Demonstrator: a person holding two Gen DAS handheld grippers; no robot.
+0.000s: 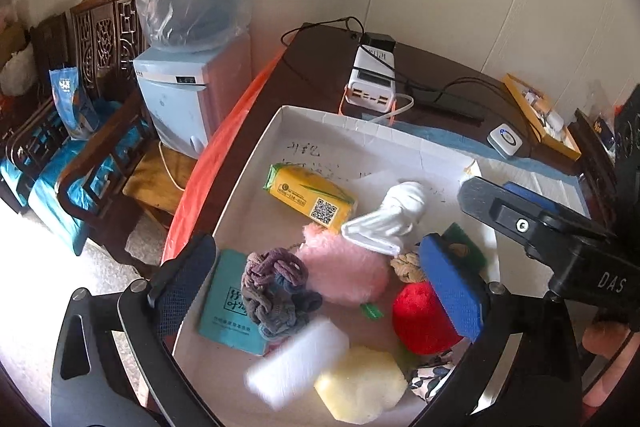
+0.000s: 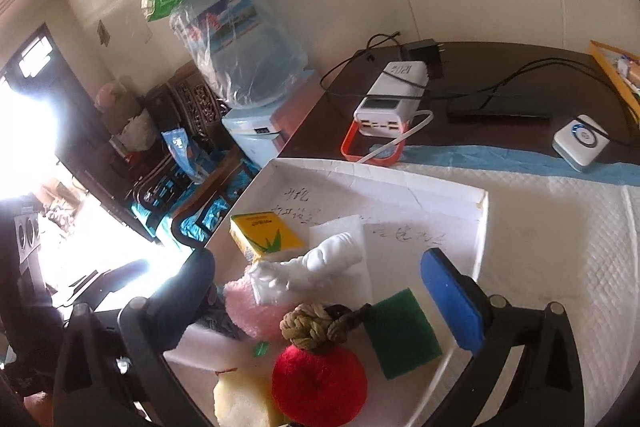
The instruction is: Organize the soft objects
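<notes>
In the lower middle of the left wrist view, a blurred white foam block (image 1: 298, 363) lies between the spread fingers of the left gripper (image 1: 320, 291), long axis running lower left to upper right, apparently unheld inside the white box (image 1: 256, 163). The right gripper (image 2: 320, 307) is released too, over the red ball (image 2: 320, 383). The left looks nearer the block.
</notes>
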